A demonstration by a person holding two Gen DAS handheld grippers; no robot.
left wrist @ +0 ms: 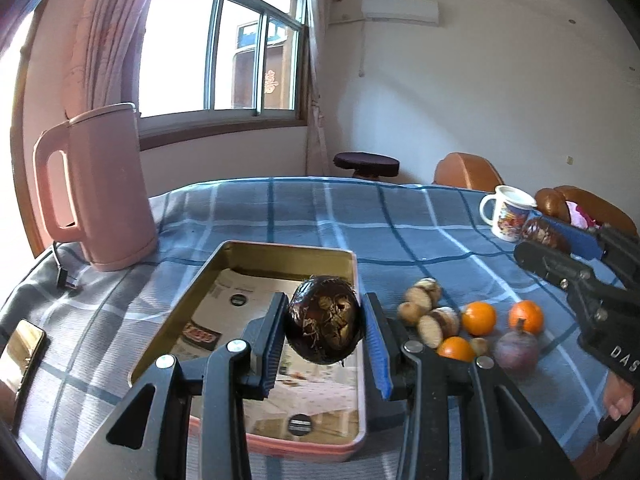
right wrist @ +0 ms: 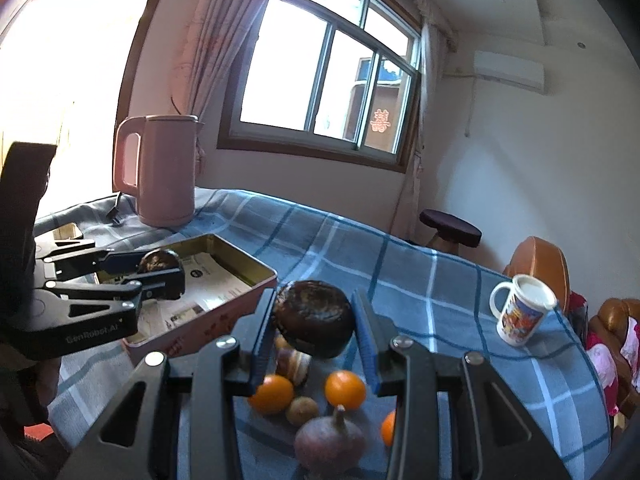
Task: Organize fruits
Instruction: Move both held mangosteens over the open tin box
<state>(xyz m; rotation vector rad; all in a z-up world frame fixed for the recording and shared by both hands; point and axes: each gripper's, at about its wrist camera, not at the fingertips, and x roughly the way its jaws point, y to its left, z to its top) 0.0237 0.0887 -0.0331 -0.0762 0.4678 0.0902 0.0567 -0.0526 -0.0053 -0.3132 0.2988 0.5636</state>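
A: What is the surface (left wrist: 360,216) looking like?

B: A blue plaid cloth is covering it. A pink kettle (left wrist: 100,188) is standing at the far left below the window (left wrist: 224,48), and a white printed mug (left wrist: 506,212) is sitting near the right edge. Beyond it a dark stool (left wrist: 366,164) and brown chairs (left wrist: 466,170) are standing by the white wall.

A: And the claws?

B: In the left wrist view the left claw (left wrist: 326,320) is gripping a dark, rough brown fruit (left wrist: 325,319), its pads pressing both sides, over the open gold tin (left wrist: 248,264) lined with printed paper. The right claw (right wrist: 314,324) is clamping a second dark round fruit (right wrist: 314,322) in the centre of its own view — above the loose pile.

A: What is lying in that pile?

B: Oranges (right wrist: 345,390), small tan pieces (left wrist: 420,300) and a purplish round fruit (right wrist: 330,442), all just right of the tin on the cloth.

A: Any room for moving?

B: The far half of the cloth is lying bare between kettle and mug — the near part is crowded. A phone-like slab (left wrist: 22,354) is resting at the lower left edge.
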